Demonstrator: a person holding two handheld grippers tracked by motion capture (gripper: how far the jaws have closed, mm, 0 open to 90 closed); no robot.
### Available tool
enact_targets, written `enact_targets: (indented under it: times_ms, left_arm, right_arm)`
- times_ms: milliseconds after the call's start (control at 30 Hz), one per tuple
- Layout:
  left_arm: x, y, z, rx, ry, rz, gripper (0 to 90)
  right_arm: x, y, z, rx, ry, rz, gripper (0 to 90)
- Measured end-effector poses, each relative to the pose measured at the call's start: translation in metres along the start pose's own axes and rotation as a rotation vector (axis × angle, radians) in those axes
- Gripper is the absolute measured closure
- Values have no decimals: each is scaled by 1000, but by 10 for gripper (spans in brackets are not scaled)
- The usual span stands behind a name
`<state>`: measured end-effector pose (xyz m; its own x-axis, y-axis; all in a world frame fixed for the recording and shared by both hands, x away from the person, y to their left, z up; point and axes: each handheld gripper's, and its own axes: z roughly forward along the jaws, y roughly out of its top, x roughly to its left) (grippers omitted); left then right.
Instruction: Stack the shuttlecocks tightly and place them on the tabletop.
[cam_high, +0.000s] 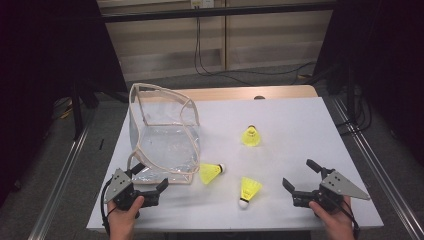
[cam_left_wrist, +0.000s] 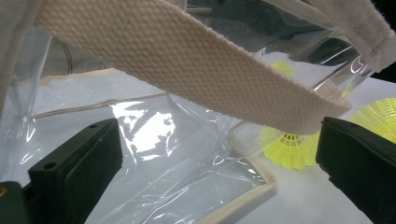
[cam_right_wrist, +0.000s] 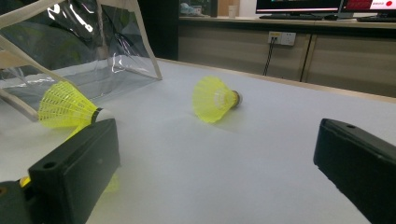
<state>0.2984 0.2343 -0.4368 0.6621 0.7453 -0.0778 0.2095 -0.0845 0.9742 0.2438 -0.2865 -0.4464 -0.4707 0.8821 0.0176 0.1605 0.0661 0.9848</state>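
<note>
Bag (cam_high: 165, 142) at left claw (cam_high: 150, 182); both claws (cam_high: 300, 177) low, gaping.

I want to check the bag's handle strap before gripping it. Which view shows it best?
The left gripper view: the woven strap crosses close above the open jaws. The high view shows it small, looping at the bag's near edge; the right gripper view shows trim I cannot identify.

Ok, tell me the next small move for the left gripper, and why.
Probably ease the left gripper forward and close on the bag's webbing strap: its jaws stand open with the strap just beyond them, and the three shuttlecocks lie outside the clear bag.
</note>
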Motion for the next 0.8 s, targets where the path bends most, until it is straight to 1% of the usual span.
enact_targets:
  times_ms: [100,133,200,300,400,500,533,667,733,800]
  left_arm:
    - [0,0,-1,0,-10,2,14]
    - [-3,-1,1,3,-27,-7,15]
    - [-4,-1,1,9,-34,-3,18]
    - [-8,0,4,12,-61,0,18]
    - [-10,0,6,18,-71,5,18]
    - [-10,-1,7,22,-79,0,17]
    - [-11,-1,7,31,-88,-7,18]
    - [-13,-1,9,42,-102,-10,18]
    - [-16,-1,10,45,-115,-7,18]
    - [-19,-1,12,53,-133,-12,18]
  right_arm:
    - [0,0,0,1,0,-1,0]
    - [0,0,0,1,2,0,0]
    - [0,-1,0,8,0,3,0]
    - [0,-1,0,7,0,4,0]
    - [-1,0,0,1,-5,1,0]
    - [-1,0,-1,1,-6,0,0]
    - [0,0,0,-1,-7,-2,0]
    - [-1,1,0,-1,-8,-5,0]
    - [-1,1,1,-3,-5,-7,0]
    - [0,0,2,8,-2,-14,0]
